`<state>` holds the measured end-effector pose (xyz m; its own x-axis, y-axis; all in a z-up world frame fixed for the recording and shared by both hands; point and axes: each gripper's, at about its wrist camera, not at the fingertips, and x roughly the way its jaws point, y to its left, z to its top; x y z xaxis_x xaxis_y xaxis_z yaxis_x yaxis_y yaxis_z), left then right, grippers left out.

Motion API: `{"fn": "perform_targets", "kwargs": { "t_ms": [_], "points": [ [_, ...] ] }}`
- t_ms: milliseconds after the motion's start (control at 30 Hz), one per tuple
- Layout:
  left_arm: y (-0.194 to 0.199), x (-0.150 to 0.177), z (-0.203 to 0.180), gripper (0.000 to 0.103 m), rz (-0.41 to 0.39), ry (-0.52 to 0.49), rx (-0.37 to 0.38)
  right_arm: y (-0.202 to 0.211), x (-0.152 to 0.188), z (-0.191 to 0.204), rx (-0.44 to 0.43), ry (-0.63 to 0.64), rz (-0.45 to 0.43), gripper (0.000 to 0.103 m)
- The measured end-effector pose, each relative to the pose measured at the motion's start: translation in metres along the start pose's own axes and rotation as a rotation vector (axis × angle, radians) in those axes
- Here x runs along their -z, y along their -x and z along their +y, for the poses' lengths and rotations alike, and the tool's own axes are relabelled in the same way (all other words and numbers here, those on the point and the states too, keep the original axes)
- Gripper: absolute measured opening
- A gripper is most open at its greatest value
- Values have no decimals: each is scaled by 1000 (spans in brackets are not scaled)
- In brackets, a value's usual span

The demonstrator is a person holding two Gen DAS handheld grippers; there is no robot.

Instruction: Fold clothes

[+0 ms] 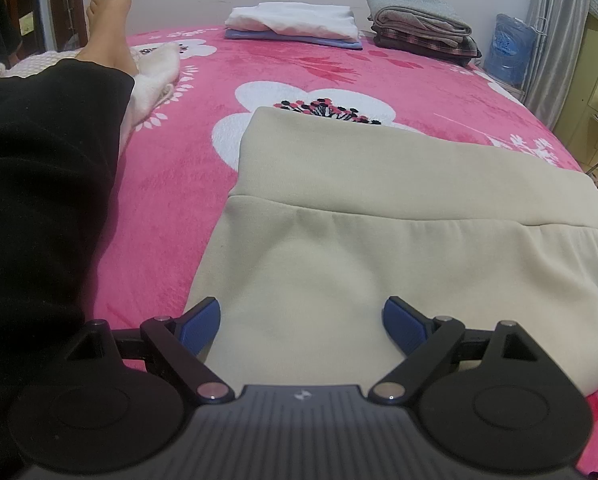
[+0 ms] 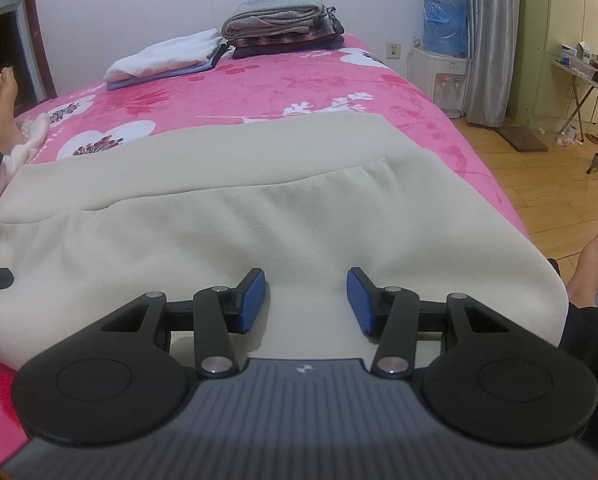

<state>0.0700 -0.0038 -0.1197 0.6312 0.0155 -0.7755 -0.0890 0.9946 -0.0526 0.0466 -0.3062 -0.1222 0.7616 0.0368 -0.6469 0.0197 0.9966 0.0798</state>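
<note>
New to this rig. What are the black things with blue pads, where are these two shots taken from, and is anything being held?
No robot here: a person carries a hand-held gripper in each hand, each with a fisheye camera looking along its fingers. One picture is from the left hand-held gripper, the other from the right hand-held gripper. Both are open above a beige garment spread on a pink floral blanket; nothing is held. Two stacks of folded clothes sit at the far end.

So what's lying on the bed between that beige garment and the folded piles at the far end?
Nothing but bare pink flowered blanket. Both wrist views show it running clear from the beige garment to the white pile and the grey pile.
</note>
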Motion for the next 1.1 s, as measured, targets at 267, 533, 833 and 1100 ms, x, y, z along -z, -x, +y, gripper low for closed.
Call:
{"fn": "perform_targets", "kwargs": {
  "t_ms": [267,533,833,1100],
  "points": [
    [0,0,1,90,0,-1,1,1,1,1,2,1,-1,45],
    [-1,-1,1,90,0,-1,1,1,1,2,3,2,-2,45],
    [-1,-1,1,90,0,-1,-1,0,1,2,4,4,-3,45],
    [-1,-1,0,90,0,-1,-1,1,-2,2,5,33,1,46]
  ]
}}
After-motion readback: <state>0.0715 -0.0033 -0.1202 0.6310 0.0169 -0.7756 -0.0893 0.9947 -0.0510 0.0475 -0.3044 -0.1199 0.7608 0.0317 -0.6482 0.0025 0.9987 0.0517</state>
